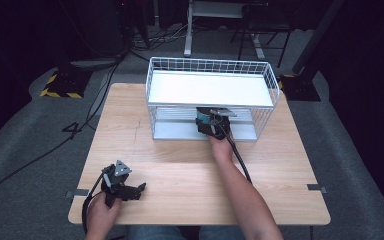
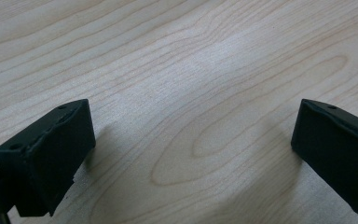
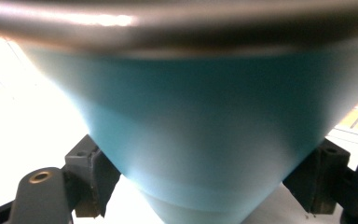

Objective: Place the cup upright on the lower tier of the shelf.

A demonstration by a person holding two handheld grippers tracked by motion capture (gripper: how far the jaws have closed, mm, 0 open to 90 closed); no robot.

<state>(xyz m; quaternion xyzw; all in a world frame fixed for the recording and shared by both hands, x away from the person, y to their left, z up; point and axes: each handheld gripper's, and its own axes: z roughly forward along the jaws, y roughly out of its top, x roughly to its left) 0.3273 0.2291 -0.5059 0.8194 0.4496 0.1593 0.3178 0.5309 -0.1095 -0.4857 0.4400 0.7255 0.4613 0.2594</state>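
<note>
Right gripper view: teal cup (image 3: 191, 135) between jaws

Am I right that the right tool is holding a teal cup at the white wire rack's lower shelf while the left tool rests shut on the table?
Not quite: the left tool is open, its jaws wide apart over bare table in the left gripper view. The rest holds: the right tool grips the teal cup at the rack's lower shelf.
</note>
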